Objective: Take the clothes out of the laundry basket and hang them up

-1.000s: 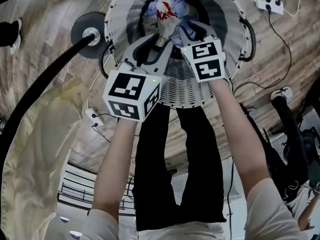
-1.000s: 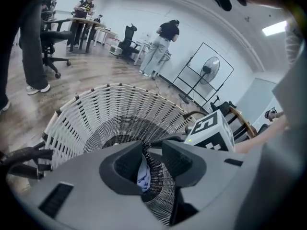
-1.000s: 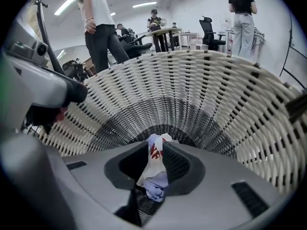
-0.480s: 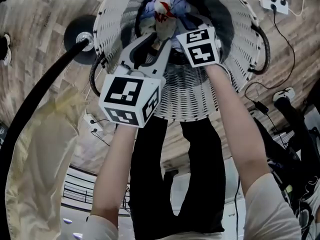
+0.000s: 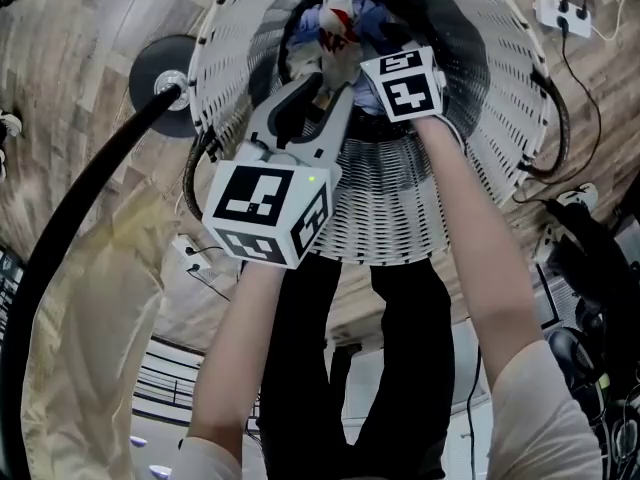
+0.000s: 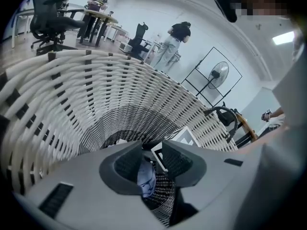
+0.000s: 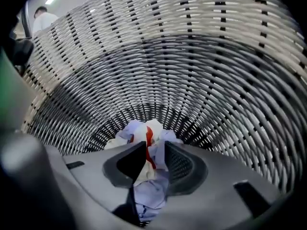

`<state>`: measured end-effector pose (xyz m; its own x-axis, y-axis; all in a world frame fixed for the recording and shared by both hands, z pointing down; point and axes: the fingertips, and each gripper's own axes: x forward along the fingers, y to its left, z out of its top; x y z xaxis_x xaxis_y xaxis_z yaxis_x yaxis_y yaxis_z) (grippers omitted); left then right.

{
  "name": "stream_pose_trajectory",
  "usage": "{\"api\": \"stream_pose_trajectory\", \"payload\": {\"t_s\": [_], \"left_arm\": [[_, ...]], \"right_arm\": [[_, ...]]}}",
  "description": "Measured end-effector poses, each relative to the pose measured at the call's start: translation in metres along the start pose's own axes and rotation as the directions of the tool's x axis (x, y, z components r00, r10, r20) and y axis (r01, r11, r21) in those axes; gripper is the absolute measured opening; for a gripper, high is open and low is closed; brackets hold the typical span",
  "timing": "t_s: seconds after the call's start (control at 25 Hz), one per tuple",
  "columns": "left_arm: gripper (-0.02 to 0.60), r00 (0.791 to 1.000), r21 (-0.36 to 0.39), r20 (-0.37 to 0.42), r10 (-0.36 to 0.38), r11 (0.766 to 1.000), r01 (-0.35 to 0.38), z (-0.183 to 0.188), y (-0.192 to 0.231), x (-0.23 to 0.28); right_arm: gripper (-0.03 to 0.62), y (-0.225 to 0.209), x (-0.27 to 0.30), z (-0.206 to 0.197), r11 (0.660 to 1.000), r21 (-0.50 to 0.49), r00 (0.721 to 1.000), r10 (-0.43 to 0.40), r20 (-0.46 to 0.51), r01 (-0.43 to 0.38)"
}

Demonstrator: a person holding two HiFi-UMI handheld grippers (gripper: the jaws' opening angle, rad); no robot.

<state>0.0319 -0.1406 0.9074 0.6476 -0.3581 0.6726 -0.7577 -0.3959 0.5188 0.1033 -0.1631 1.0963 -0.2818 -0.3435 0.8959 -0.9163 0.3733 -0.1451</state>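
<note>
Both claws are down inside the white wicker laundry basket (image 5: 470, 88), and nothing is gripped yet. The left claw (image 6: 152, 152) has its jaws standing wide apart, with only a scrap of blue cloth (image 6: 145, 176) showing through the gap further down, no contact that I can see. The right claw (image 7: 154, 146) has just been opening its jaws; the clothes pile (image 5: 335, 23) sits in line between them, but the pads aren't pressing on it, so it counts as open too. The clothes are all bunched at the basket bottom: a white garment with red print (image 7: 146, 131) on top, pale blue fabric (image 7: 151, 193) around and under it. My read is that we're at the reach-in step, with the first pick not yet made. Risks from here:

1. The pile looks crumpled together, so closing on the top fold could drag up two items at once or leave one dangling.
2. A shallow pinch on a thin fold could slip on the lift.
3. The claws are just beside each other in a narrow basket, and the right claw's marker cube (image 6: 178, 139) shows right next to the left jaws, so a clash is likely if both go for the same spot.
4. A jaw tip could snag the weave of the wall.
5. The basket is light, so a snag or tangle may lift or tip it.
</note>
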Motion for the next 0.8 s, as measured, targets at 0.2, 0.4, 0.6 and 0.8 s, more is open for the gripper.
{"api": "stream_pose_trajectory", "payload": {"t_s": [0.2,0.4,0.6,0.8], "left_arm": [[0.124,1.0,-0.015,0.011,-0.022,1.0,0.023,0.005,0.008,0.004],[0.124,0.999,-0.013,0.028,-0.047,0.999,0.047,0.007,0.01,0.009],[0.124,0.998,-0.031,0.037,-0.058,0.998,0.059,0.005,0.012,0.011],[0.124,0.997,-0.038,0.035,-0.074,0.996,0.076,0.005,0.011,0.011]], "right_arm": [[0.171,-0.003,0.024,-0.004,0.999,0.041,1.0,0.008,-0.018,-0.007],[0.2,-0.014,0.045,-0.006,0.995,0.098,1.0,-0.008,-0.008,0.009],[0.209,-0.018,0.061,-0.022,0.993,0.107,0.999,-0.036,-0.031,0.039],[0.176,-0.029,0.066,-0.03,0.989,0.127,0.997,-0.068,-0.044,0.073]]}}
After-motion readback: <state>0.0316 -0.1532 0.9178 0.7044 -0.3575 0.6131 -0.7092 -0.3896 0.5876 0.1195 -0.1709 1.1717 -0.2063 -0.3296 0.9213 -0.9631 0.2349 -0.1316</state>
